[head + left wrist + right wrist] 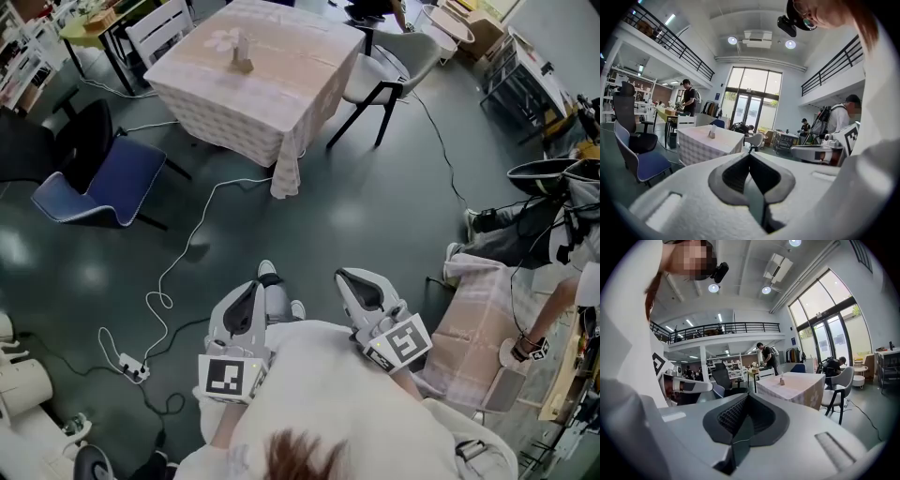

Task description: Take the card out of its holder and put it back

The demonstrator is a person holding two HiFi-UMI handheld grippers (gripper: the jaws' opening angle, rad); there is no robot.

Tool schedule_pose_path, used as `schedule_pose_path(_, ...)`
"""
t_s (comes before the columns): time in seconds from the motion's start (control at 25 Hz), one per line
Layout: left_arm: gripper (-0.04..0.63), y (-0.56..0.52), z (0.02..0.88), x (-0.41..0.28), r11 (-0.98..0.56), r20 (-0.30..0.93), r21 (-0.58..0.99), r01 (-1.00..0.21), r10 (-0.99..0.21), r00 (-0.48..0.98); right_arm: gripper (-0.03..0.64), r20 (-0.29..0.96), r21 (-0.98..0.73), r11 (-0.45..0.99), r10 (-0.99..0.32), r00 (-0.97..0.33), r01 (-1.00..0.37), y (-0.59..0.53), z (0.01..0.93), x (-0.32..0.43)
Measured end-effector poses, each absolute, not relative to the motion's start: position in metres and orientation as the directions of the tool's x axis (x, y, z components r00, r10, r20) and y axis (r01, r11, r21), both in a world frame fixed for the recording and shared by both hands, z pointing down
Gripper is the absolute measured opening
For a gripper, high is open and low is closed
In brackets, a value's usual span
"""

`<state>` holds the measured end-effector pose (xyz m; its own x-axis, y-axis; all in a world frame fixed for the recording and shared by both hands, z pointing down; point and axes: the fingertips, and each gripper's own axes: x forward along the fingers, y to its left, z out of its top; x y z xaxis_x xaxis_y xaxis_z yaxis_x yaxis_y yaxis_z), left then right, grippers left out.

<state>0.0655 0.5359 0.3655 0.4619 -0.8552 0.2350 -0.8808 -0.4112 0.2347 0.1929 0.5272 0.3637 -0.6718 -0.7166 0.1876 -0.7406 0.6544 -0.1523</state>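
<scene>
Down at 6 o'clock in the head view, tucked close against the person's front, sat both tools, well apart from the tabletop (281, 89). Left hand-held gripper (251, 292) first: jaws pressed fully together, nothing between them, and its own view showed the same. Far out at 12 o'clock from the pair stood the card holder (242, 58), alone near the middle of the cloth-covered tabletop, with the card seated in it. Then the right hand-held gripper (356, 284): clamped shut as well, and just as empty.

Trouble could come from a few places. A white cable (178, 272) snaked over the floor at 10 o'clock from the left tool, between the person and the tabletop, so a foot could catch it on the way in. A blue chair (98, 183) at 10 o'clock and a grey chair (389, 66) at 1 o'clock crowded the sides. With both sets of jaws closed, arriving without opening them would likely nudge the holder over instead of taking the card. The holder looked light, so a pull on the card without bracing the base might lift the whole thing.

As for the card, it stood upright, its long axis apparently vertical and its top edge toward the ceiling. Which way its face was turned was too small to tell.
</scene>
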Motion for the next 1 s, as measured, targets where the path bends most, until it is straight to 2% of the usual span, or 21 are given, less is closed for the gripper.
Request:
schedule_pose_path(0.4, 0.000, 0.432, 0.347, 0.025, -0.439, 0.201, 0.224, -0.870, -0.853, 0.482, -0.002, 0.157, -0.155, 0.654, -0.724, -0.672, -0.741, 0.427, 0.340, 0.142)
schedule_pose_path(1.0, 0.000, 0.371, 0.356, -0.024, -0.434, 0.228, 0.226, -0.872, -0.847, 0.480, -0.002, 0.157, -0.189, 0.648, -0.722, -0.674, -0.738, 0.366, 0.342, 0.093)
